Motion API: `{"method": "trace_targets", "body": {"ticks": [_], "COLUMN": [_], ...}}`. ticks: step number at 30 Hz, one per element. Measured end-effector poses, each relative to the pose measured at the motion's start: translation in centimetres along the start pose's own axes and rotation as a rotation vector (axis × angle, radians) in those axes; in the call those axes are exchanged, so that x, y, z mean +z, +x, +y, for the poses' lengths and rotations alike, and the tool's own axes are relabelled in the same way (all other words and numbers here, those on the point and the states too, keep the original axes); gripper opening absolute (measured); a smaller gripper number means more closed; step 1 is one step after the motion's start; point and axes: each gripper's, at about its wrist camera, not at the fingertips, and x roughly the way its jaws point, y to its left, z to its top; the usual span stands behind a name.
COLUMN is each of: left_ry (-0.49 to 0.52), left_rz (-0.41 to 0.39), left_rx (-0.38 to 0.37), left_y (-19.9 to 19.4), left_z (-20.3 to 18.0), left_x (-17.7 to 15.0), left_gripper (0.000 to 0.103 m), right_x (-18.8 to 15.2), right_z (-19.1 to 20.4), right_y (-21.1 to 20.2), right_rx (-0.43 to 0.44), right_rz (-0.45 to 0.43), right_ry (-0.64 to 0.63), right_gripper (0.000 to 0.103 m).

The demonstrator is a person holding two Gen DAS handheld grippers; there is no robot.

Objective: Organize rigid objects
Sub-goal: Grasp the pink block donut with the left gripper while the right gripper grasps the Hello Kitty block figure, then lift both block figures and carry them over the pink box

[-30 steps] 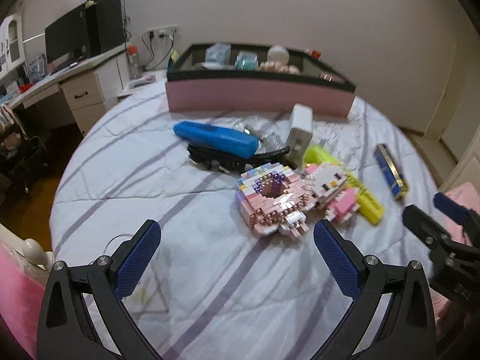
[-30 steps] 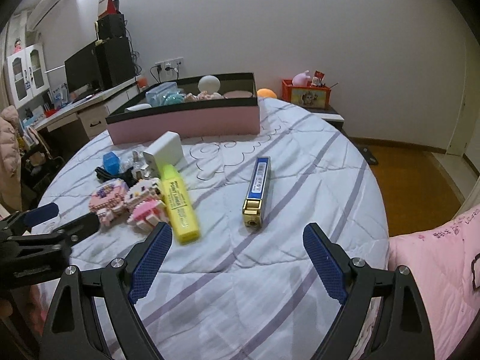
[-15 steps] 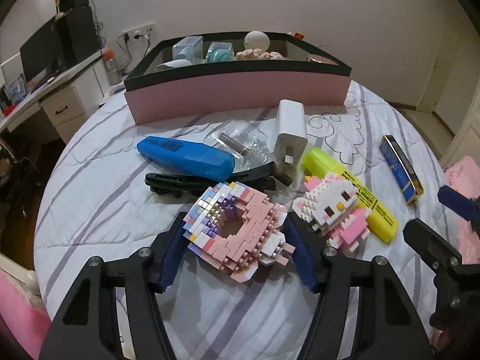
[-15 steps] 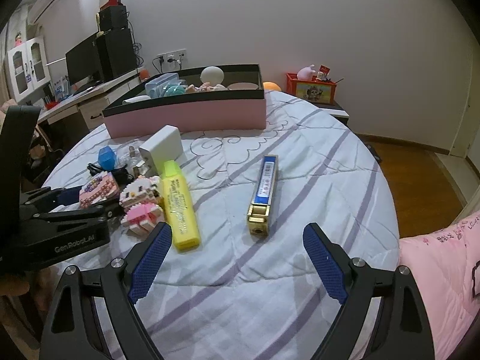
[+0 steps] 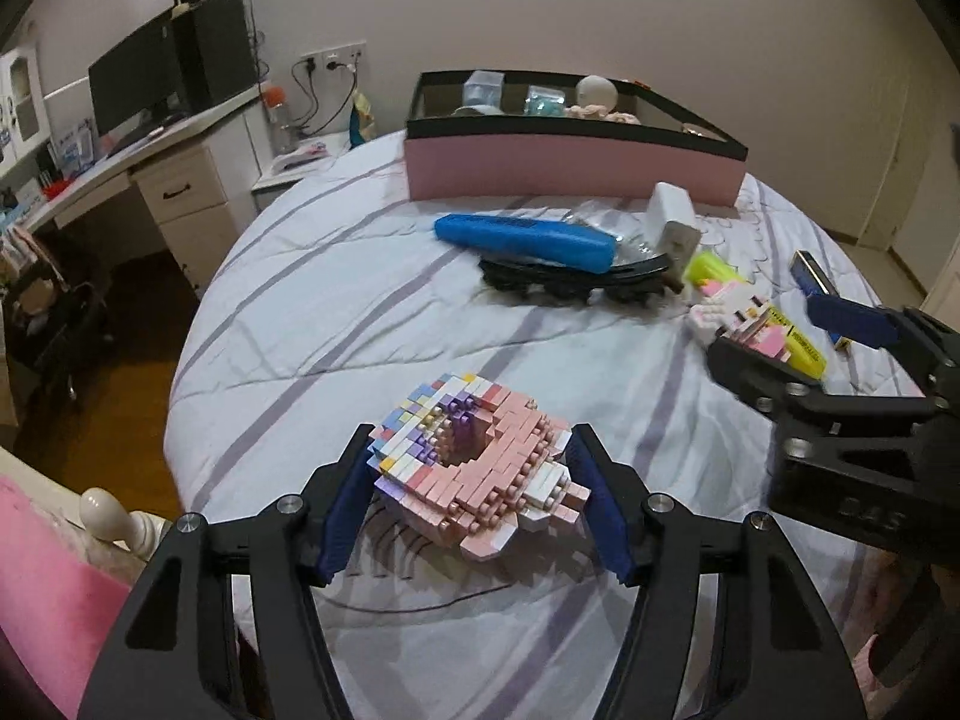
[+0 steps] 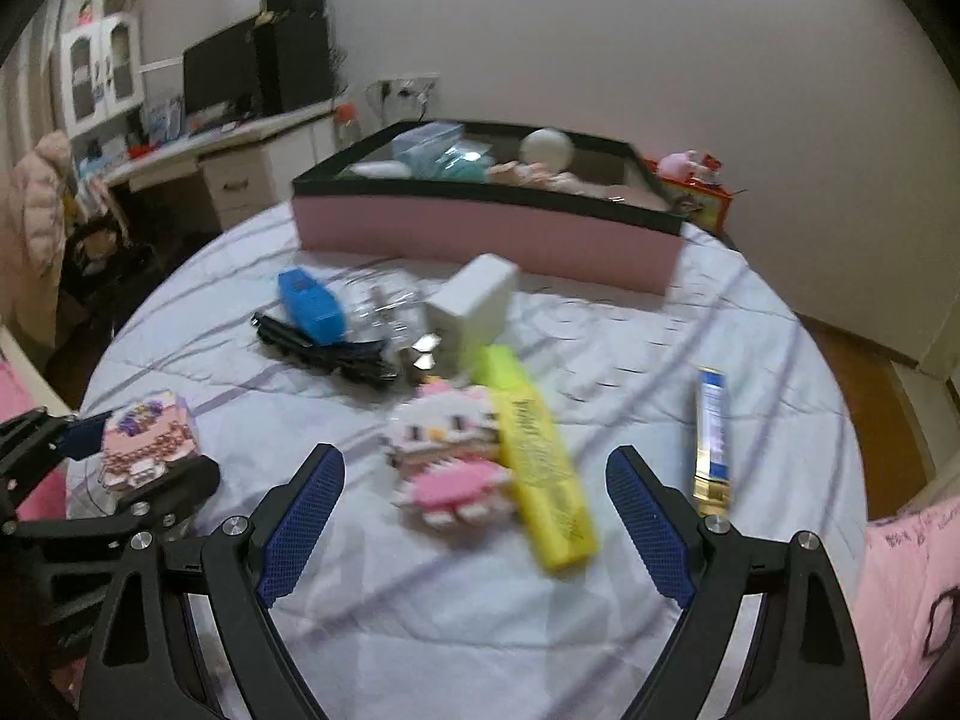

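Nearest, the left claw (image 5: 474, 501) is clamped on the pink brick model (image 5: 474, 468), lifted off the bed (image 5: 336, 312); brittle, best pinched across its solid flanks. At three o'clock, the right claw (image 6: 474, 519) gapes over the brick cat (image 6: 450, 462). At twelve, the pink box (image 5: 570, 171).

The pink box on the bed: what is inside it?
Over the pink box's rim show a pale ball, clear teal packs and small pinkish things. Its wall hides whatever lies lower.
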Motion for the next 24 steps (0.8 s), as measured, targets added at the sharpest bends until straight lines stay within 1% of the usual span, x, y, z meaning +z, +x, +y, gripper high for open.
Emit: {"method": "trace_targets", "body": {"ticks": [1, 2, 3, 4, 5, 6, 7, 8, 9, 11, 14, 15, 19, 21, 24], "left_ry": [-0.007, -0.011, -0.013, -0.014, -0.014, -0.014, -0.015, -0.013, -0.01, -0.014, -0.017, -0.017, -0.012, -0.016, -0.03], "left_rz": [0.0, 0.0, -0.001, -0.002, -0.002, 0.0, -0.001, -0.001, -0.001, 0.0, -0.002, -0.002, -0.023, -0.027, -0.036], "left_rx": [-0.002, -0.003, -0.006, -0.009, -0.011, -0.012, -0.012, -0.012, -0.012, -0.015, -0.016, -0.015, -0.005, -0.004, -0.014], "left_y": [0.0, 0.0, 0.0, 0.0, 0.1, 0.2, 0.3, 0.3, 0.4, 0.5, 0.8, 0.8, 1.2, 1.2, 1.0], "left_z": [0.3, 0.4, 0.6, 0.6, 0.6, 0.7, 0.7, 0.6, 0.6, 0.7, 0.7, 0.7, 0.5, 0.5, 0.6], "left_x": [-0.1, -0.2, -0.3, -0.3, -0.3, -0.4, -0.4, -0.4, -0.4, -0.4, -0.2, -0.2, 0.1, 0.3, 0.9], "left_gripper": [0.065, 0.065, 0.065, 0.065, 0.065, 0.065, 0.065, 0.065, 0.065, 0.065, 0.065, 0.065, 0.063, 0.063, 0.063], "right_x": [0.1, 0.1, 0.1, 0.0, 0.0, 0.0, 0.0, 0.0, -0.1, -0.2, -0.1, 0.0, 0.8, 1.0, 0.8], "right_z": [0.3, 0.6, 0.8, 1.1, 1.3, 1.5, 1.6, 1.6, 1.7, 1.9, 1.7, 1.6, 1.5, 1.6, 1.6], "right_y": [0.4, 0.7, 1.0, 1.1, 1.0, 0.9, 0.9, 0.9, 1.0, 1.1, 2.3, 2.3, 2.9, 3.1, 2.7], "right_rx": [0.008, 0.009, 0.011, 0.025, 0.017, 0.011, 0.041, 0.068, 0.076, 0.069, 0.087, 0.089, 0.104, 0.105, 0.116], "right_rz": [0.006, 0.014, 0.021, 0.023, 0.016, 0.015, 0.026, 0.04, 0.045, 0.042, 0.071, 0.064, 0.076, 0.083, 0.07], "right_ry": [-0.006, -0.007, -0.007, -0.011, -0.017, -0.02, -0.016, -0.008, -0.006, -0.011, 0.009, 0.013, 0.032, 0.02, 0.016], "right_gripper": [0.09, 0.088, 0.079, 0.072, 0.058, 0.05, 0.048, 0.047, 0.047, 0.047, 0.048, 0.048, 0.049, 0.044, 0.044]}}
